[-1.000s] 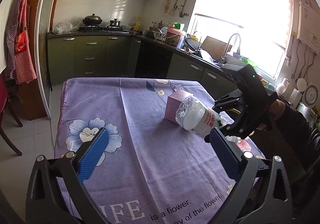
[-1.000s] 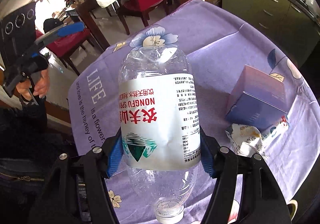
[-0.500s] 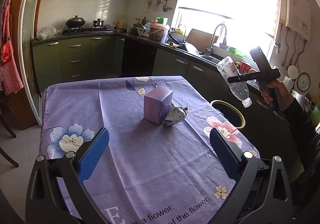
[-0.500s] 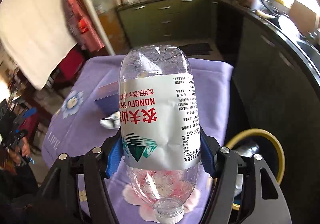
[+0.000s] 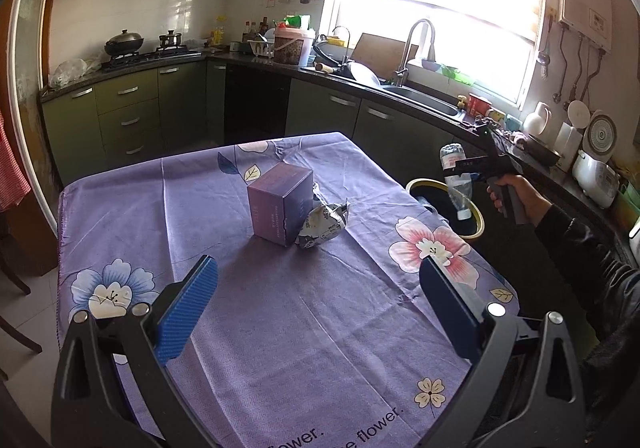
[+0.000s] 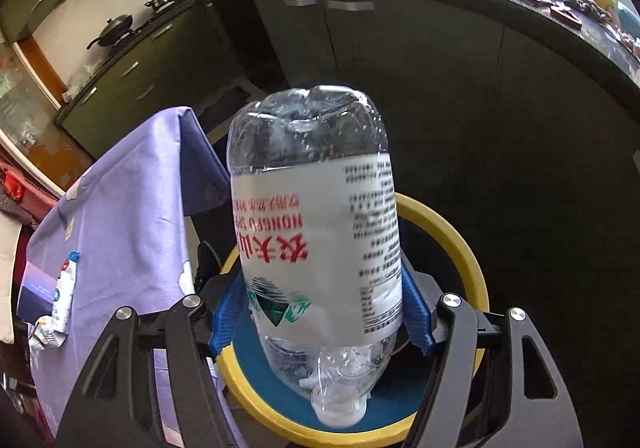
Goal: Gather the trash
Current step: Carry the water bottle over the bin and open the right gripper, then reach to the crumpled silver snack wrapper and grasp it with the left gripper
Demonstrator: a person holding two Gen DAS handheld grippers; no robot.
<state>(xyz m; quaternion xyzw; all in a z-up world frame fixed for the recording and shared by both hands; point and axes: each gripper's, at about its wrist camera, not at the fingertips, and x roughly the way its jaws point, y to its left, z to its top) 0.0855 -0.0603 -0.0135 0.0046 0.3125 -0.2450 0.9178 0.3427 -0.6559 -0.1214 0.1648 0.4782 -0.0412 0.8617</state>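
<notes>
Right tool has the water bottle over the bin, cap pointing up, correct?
Not quite. The right tool does have the water bottle over the yellow-rimmed bin, but its cap points down toward the bin, as the right wrist view shows.

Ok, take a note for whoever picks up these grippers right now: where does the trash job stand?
Left gripper: jaws open, empty, above the table.
Right gripper: jaws have just been opening; the plastic bottle is between them, neck down over the yellow-rimmed bin, and looks let go.
On the table: purple box with a crumpled wrapper right beside it.
Done: bottle is at the bin.
Left: see it drop in, then bin the wrapper and box.
</notes>
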